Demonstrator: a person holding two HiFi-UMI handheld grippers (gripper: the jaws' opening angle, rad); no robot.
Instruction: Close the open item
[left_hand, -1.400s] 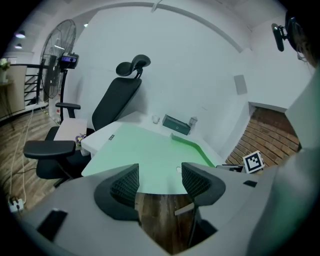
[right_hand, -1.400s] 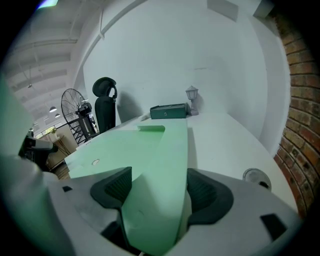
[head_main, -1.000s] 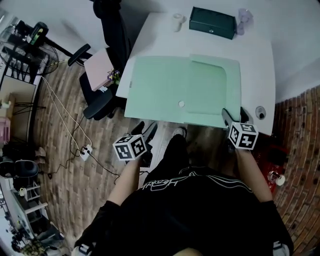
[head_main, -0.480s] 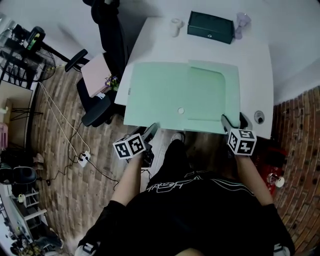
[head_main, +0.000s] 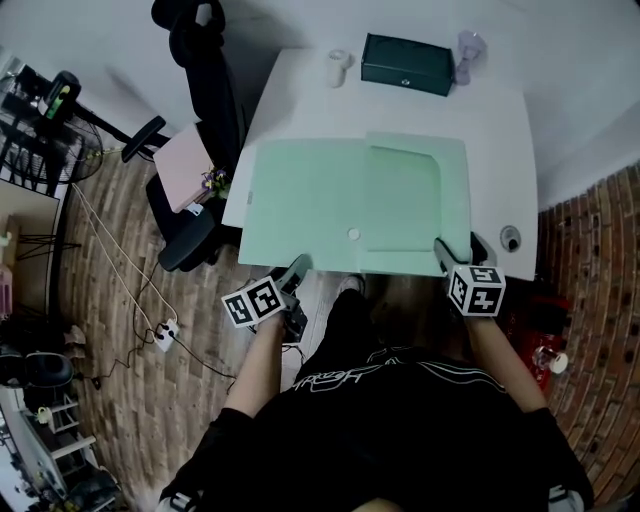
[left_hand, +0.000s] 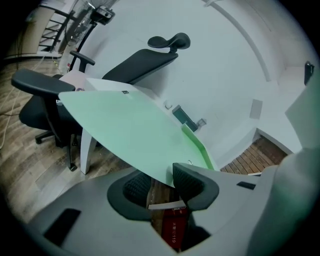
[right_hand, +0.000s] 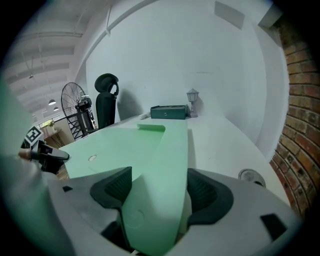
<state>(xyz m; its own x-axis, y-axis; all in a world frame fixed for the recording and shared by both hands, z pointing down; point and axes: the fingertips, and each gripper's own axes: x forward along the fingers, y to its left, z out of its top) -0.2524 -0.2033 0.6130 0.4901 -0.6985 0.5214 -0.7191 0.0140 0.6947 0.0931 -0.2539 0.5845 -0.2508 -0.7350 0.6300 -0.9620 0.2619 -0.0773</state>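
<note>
A pale green folder (head_main: 350, 205) lies open and flat on the white table (head_main: 500, 130), with a raised inner flap on its right half. My left gripper (head_main: 297, 269) is at the folder's near left edge. In the left gripper view the folder's (left_hand: 125, 130) front edge reaches in between the jaws of the left gripper (left_hand: 160, 185), which are closing with a gap still showing. My right gripper (head_main: 458, 248) sits at the near right corner. In the right gripper view the folder (right_hand: 150, 145) runs between the spread jaws of the right gripper (right_hand: 157, 187).
A dark green box (head_main: 405, 63), a small white object (head_main: 339, 67) and a little clear lamp (head_main: 467, 45) stand at the table's far edge. A round cable hole (head_main: 511, 238) is near the right gripper. A black office chair (head_main: 200, 90) stands left of the table.
My left gripper has come up from below the table's front edge to the folder's near edge. The right gripper has stayed at the near right corner.
</note>
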